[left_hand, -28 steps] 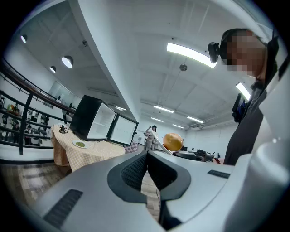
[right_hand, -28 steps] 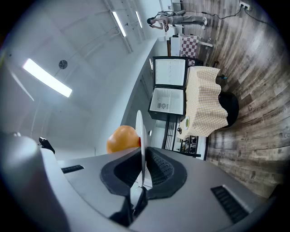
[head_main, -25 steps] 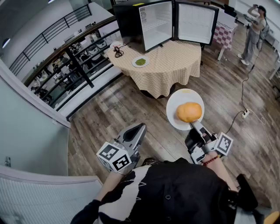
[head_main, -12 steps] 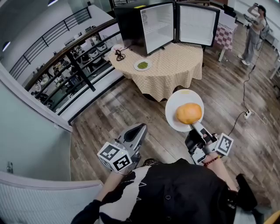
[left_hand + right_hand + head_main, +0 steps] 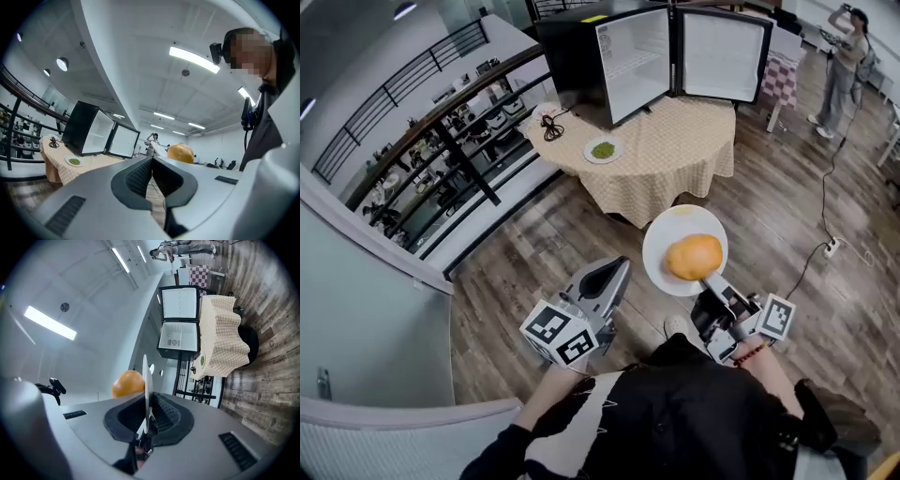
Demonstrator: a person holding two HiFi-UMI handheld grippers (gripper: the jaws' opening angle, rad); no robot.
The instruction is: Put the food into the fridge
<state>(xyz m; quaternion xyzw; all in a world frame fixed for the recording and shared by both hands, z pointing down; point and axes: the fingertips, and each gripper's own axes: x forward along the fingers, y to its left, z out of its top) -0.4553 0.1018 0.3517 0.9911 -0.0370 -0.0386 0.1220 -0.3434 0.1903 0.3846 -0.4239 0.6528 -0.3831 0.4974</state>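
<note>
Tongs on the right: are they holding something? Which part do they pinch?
Yes. The right tongs pinch the white plate by its near rim, with a round orange food on it. The left tongs are shut and empty.

Far ahead of your left fingers (image 5: 604,278) and right fingers (image 5: 715,289), a round bench (image 5: 694,131) is standing under a tan checked cloth. A coiled black cable (image 5: 551,122) is lying near the bench's edge on the left fingers' side. Dark wood floor (image 5: 553,234) is stretching out beneath both sets of fingers. A black railing (image 5: 441,131) is running off to the left of your left fingers. Well beyond your right fingers and off to their right, a person (image 5: 846,66) is standing with arms raised, near a small table with a red checked cloth (image 5: 780,80). A white power strip (image 5: 829,246) is lying on the floor to the right of your right fingers.
</note>
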